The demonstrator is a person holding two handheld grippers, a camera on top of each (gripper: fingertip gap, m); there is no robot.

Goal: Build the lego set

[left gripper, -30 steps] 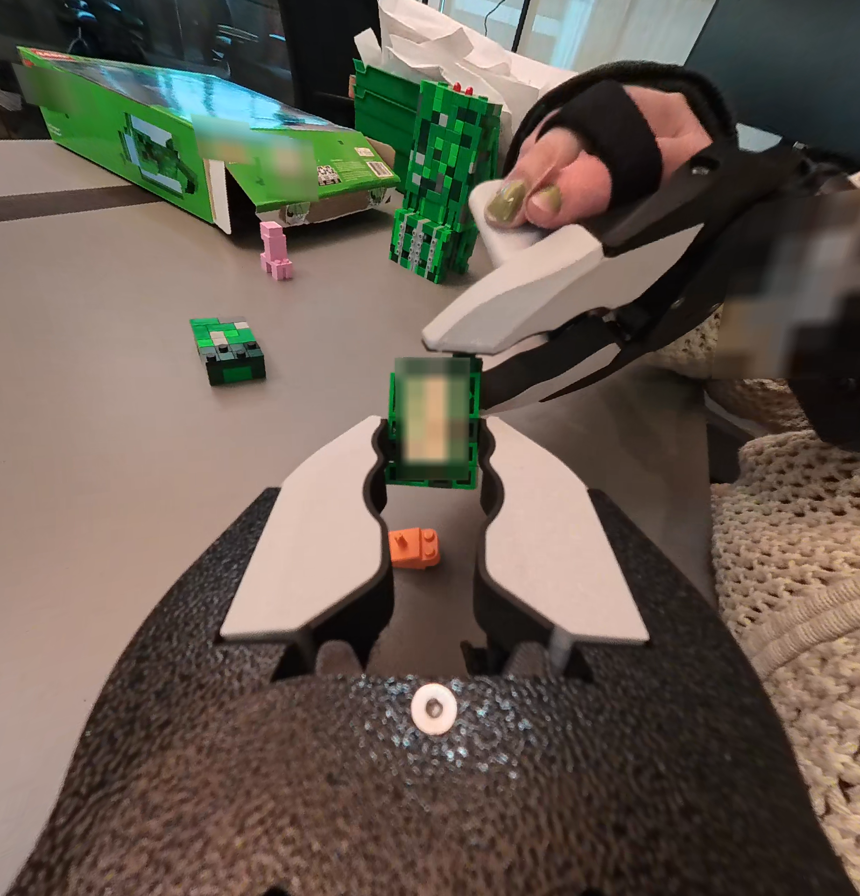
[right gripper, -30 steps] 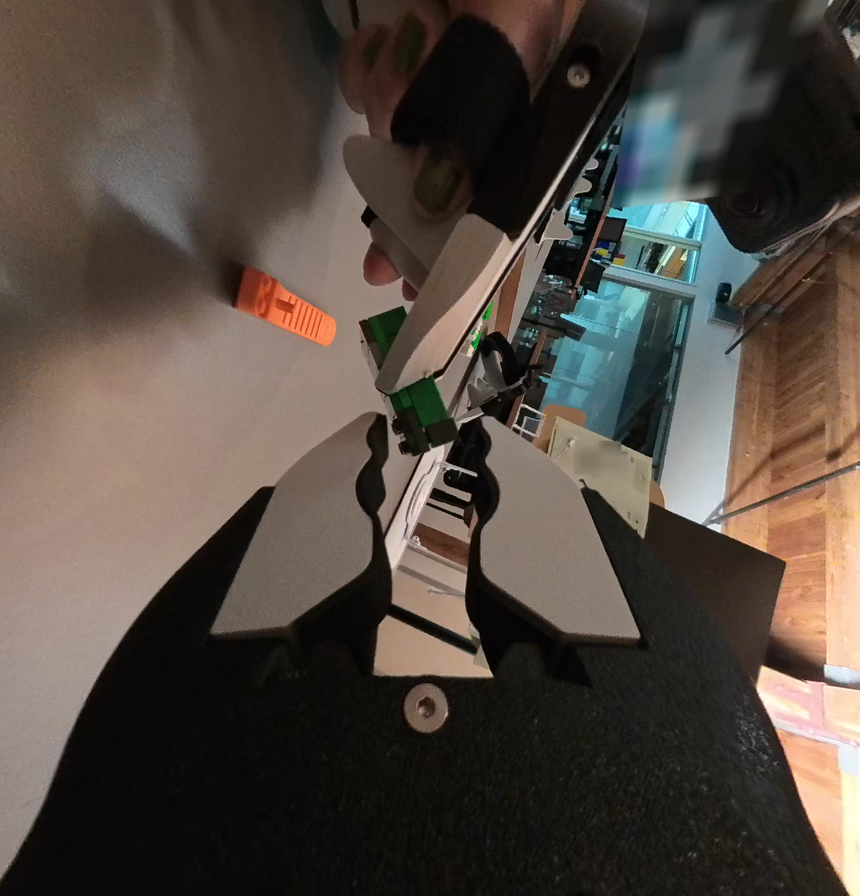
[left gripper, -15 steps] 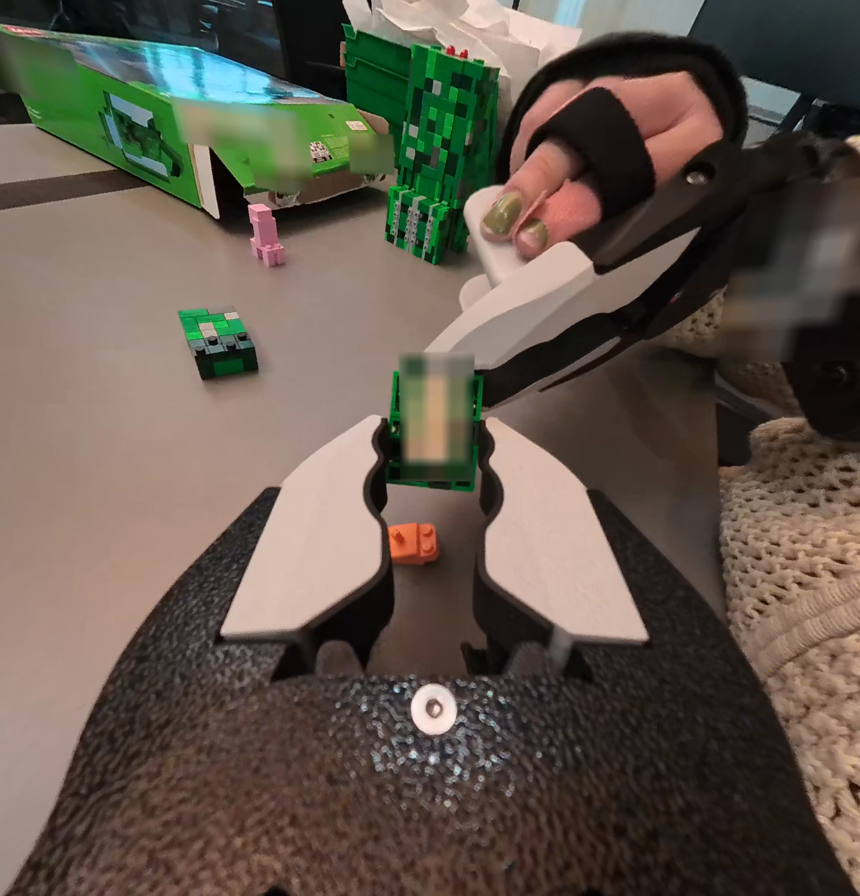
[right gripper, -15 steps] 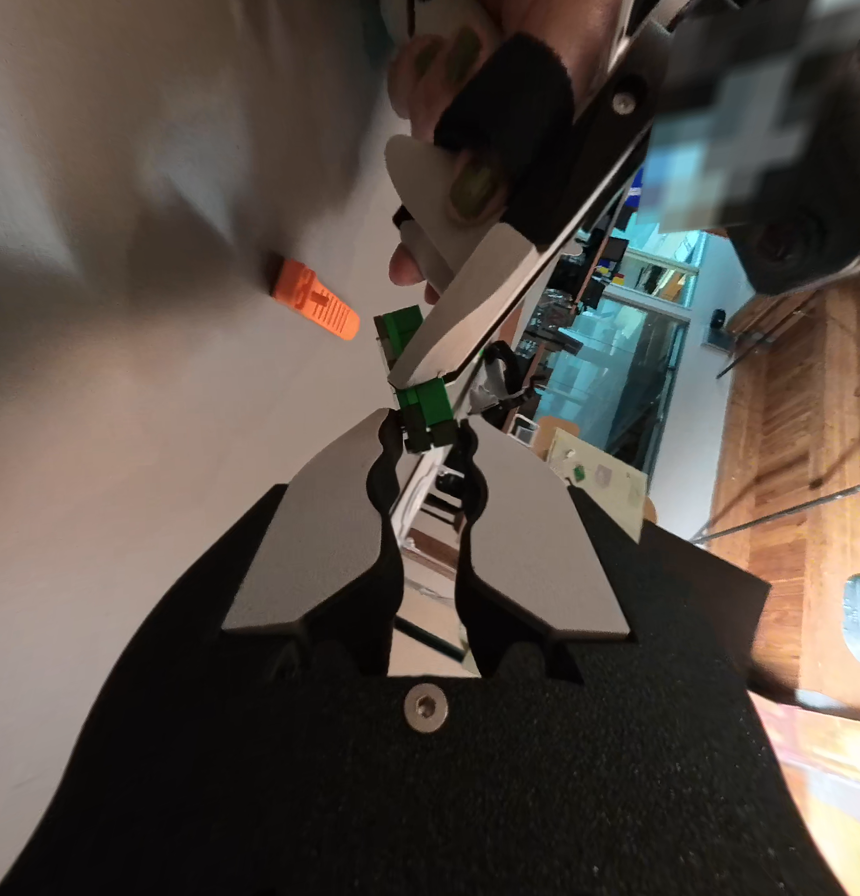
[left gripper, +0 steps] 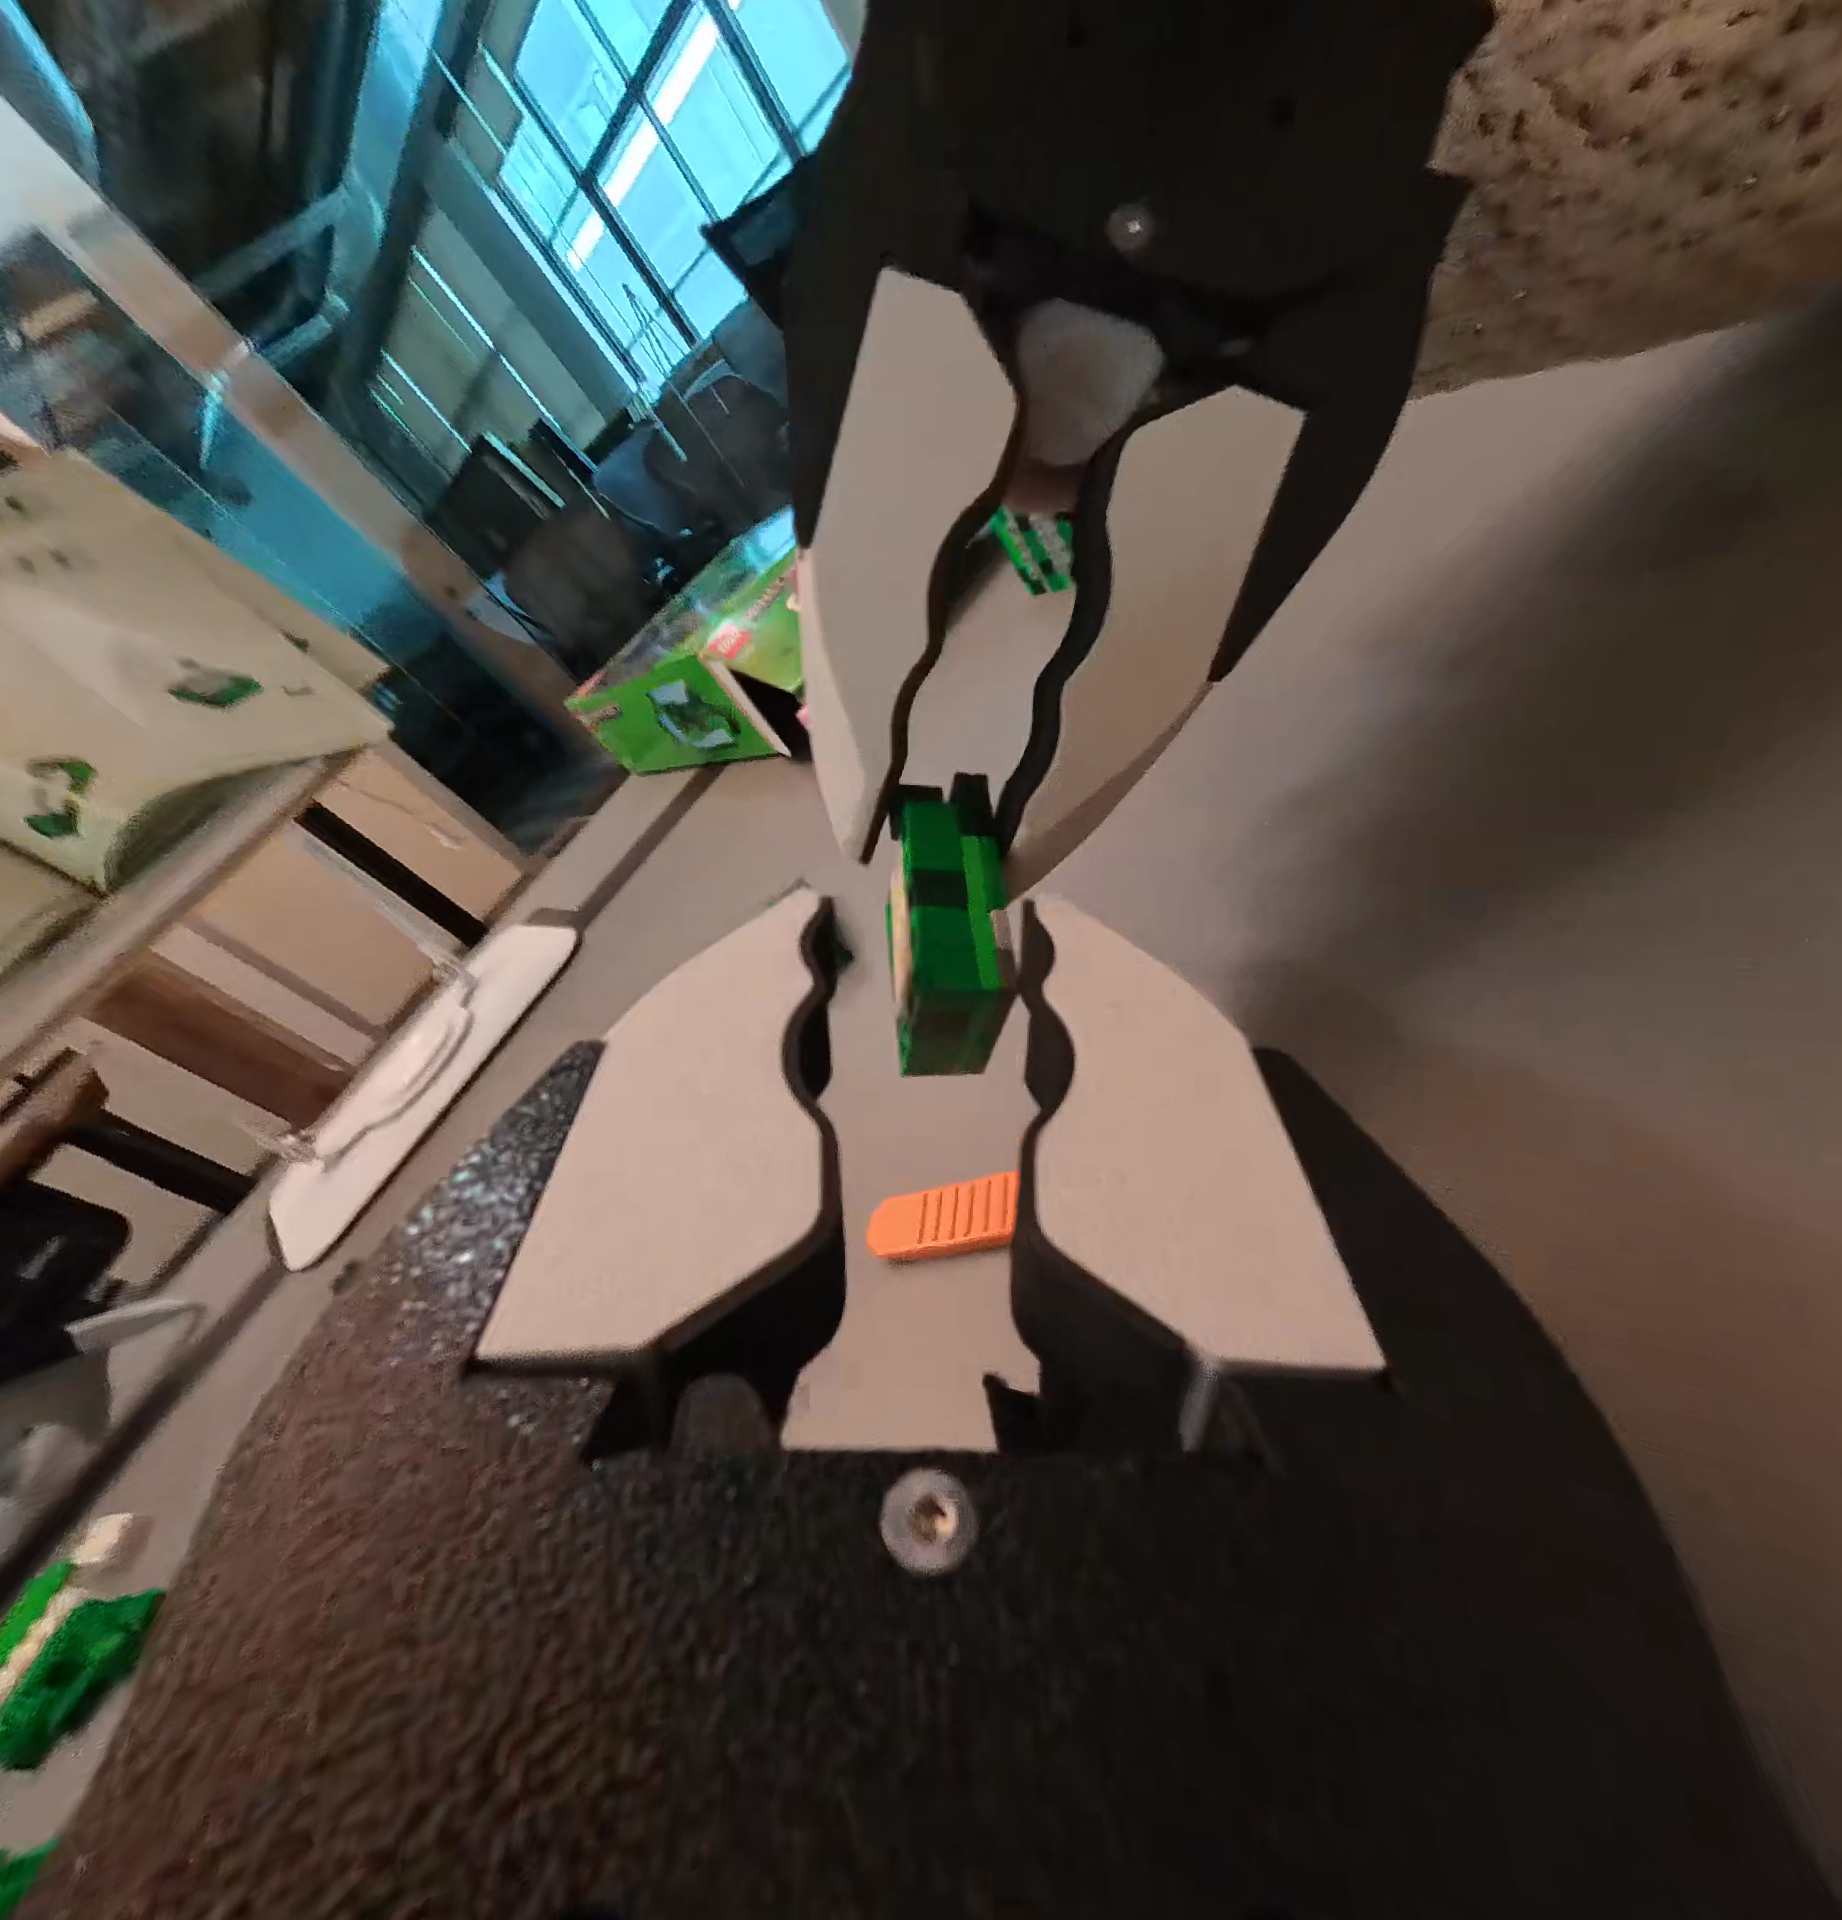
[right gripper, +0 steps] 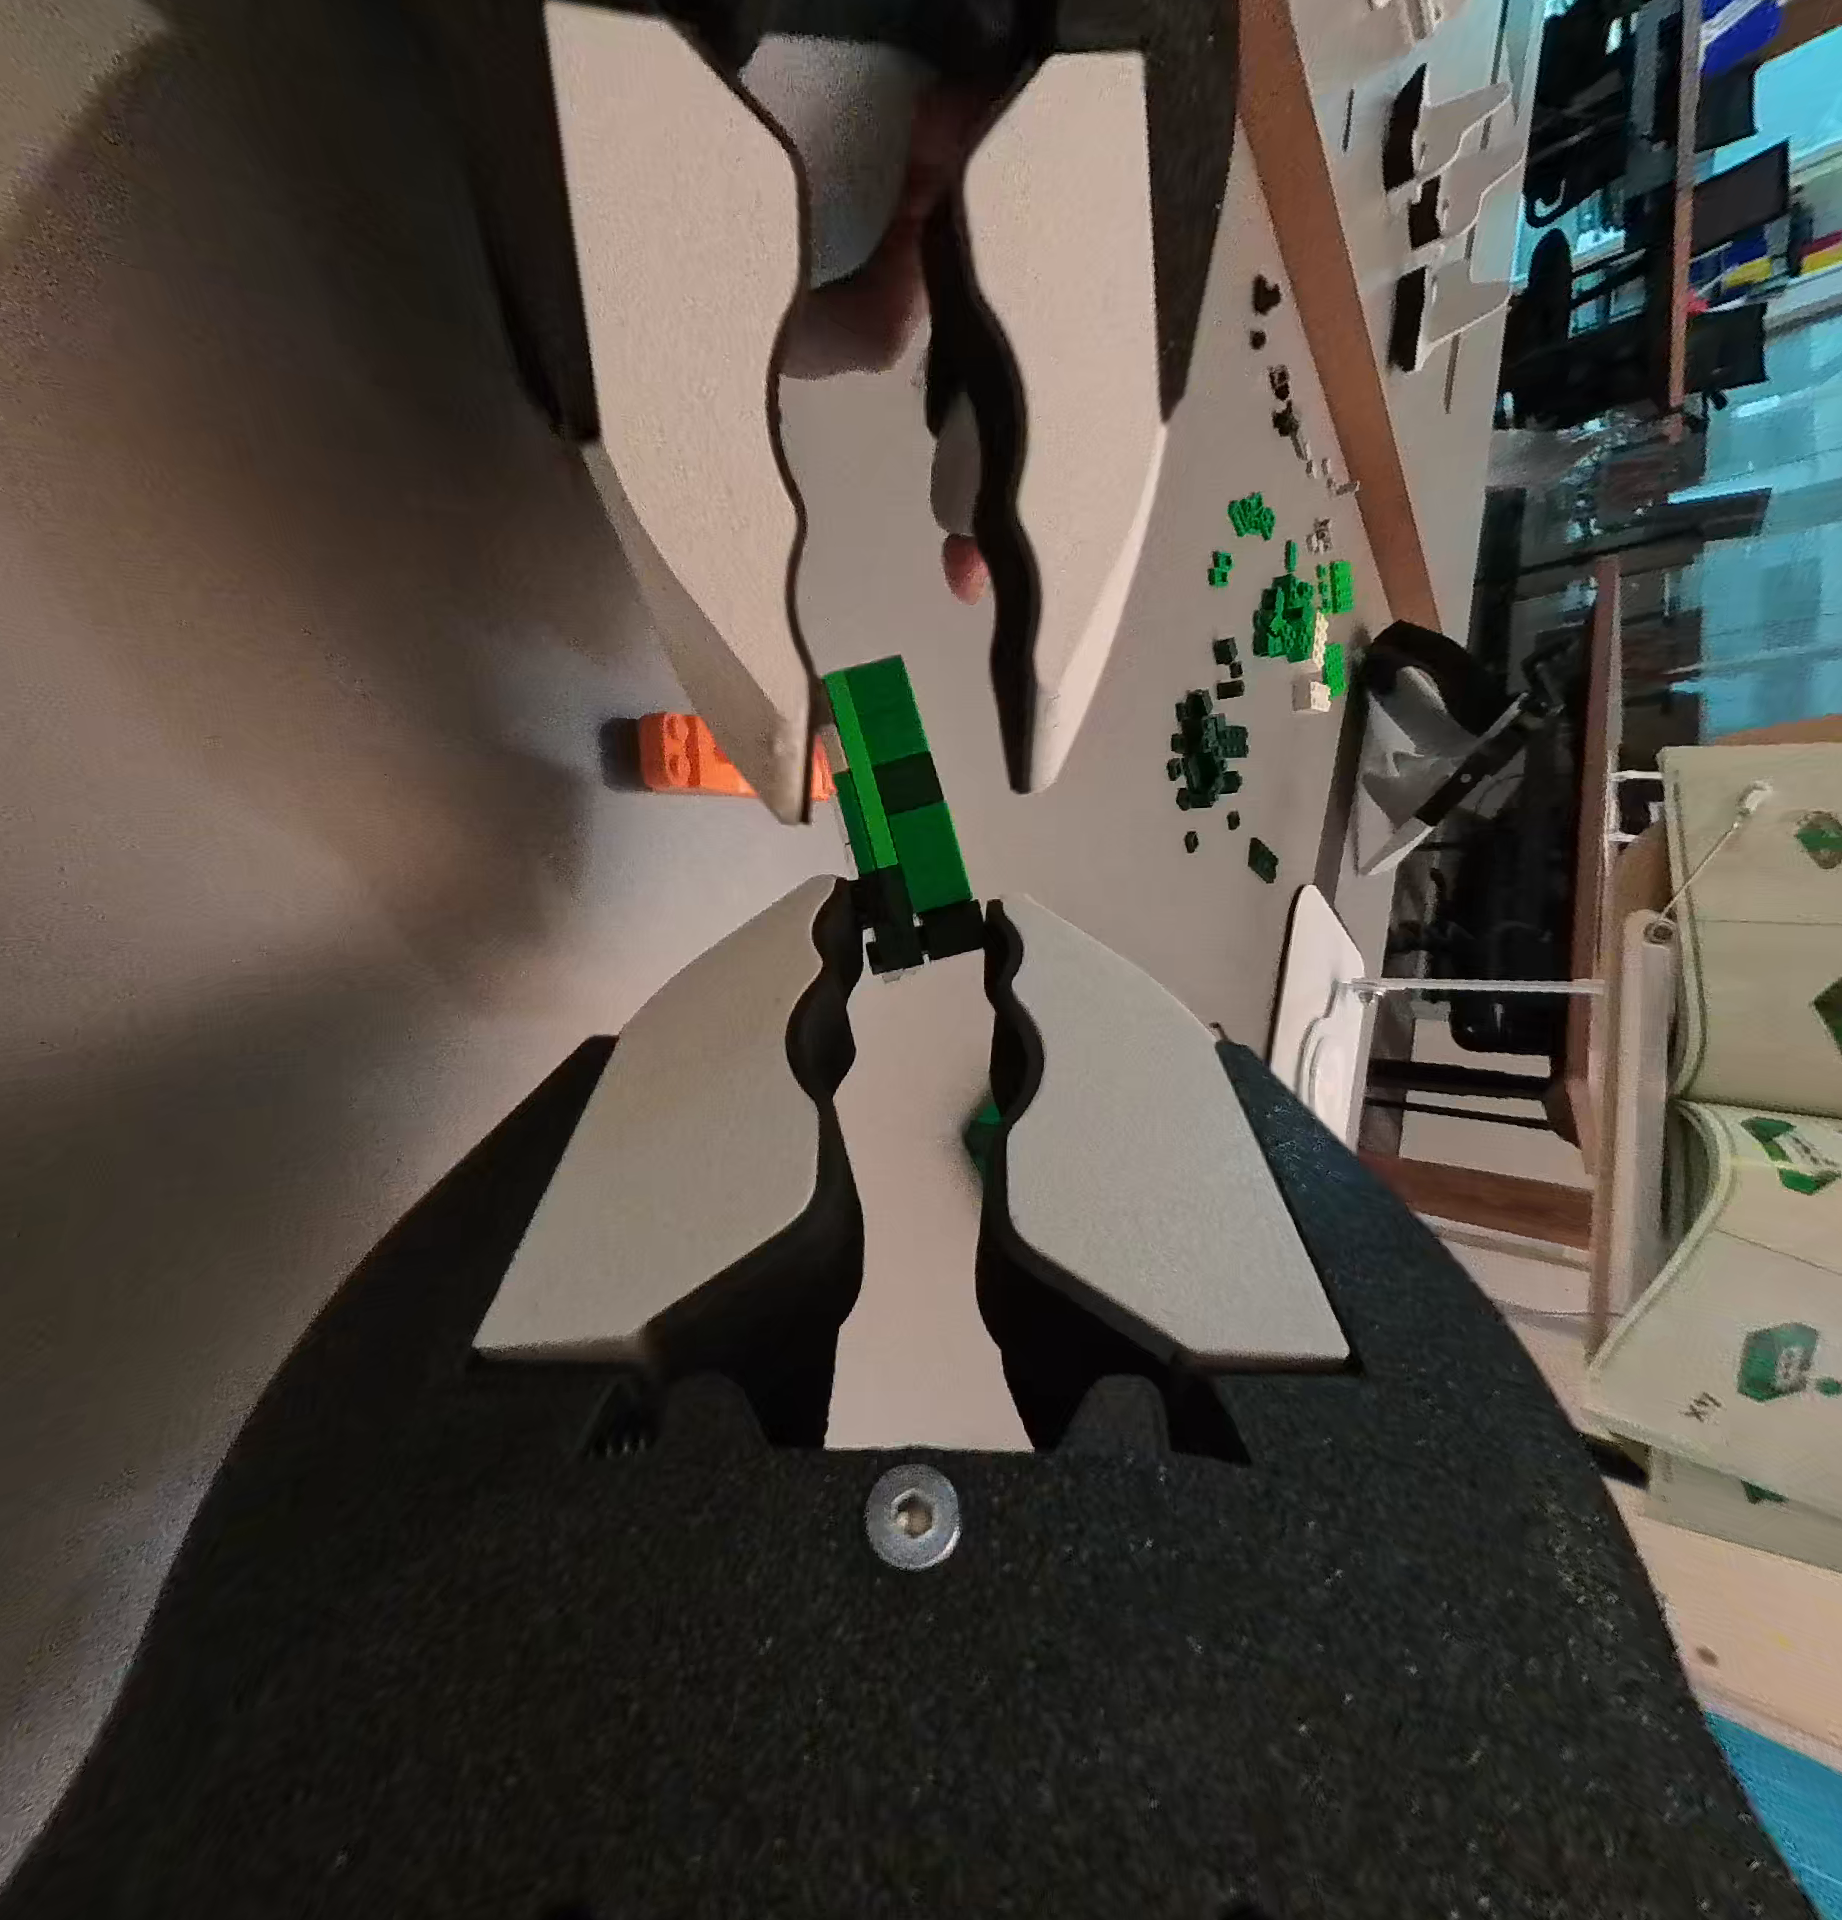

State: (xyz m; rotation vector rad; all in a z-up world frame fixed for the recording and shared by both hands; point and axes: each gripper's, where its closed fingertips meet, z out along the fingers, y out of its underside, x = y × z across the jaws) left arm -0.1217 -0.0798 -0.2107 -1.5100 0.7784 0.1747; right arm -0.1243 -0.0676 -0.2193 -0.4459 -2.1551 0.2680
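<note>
A small green brick assembly (left gripper: 948, 966) with a dark end hangs in the air between the two grippers, which face each other tip to tip above the grey table (left gripper: 1519, 831). My right gripper (right gripper: 917, 914) is shut on the assembly's dark end (right gripper: 917, 925); it enters the left wrist view from above (left gripper: 938, 852). My left gripper (left gripper: 927, 914) is open around the other end, with a gap on one side; in the right wrist view (right gripper: 906, 795) one finger touches the assembly. An orange brick separator (left gripper: 943, 1216) lies on the table below.
A green set box (left gripper: 678, 707) and a small green build (left gripper: 1031, 551) lie farther off. Loose green and dark bricks (right gripper: 1281, 613) are scattered by the table edge, near a white stand (right gripper: 1312, 997) and open booklets (right gripper: 1779, 1143). A knitted sleeve (left gripper: 1675, 156) is at the top right.
My left gripper has opened and let go of the green assembly. My right gripper has closed on its dark end. Both grippers have swung round and now face each other.
</note>
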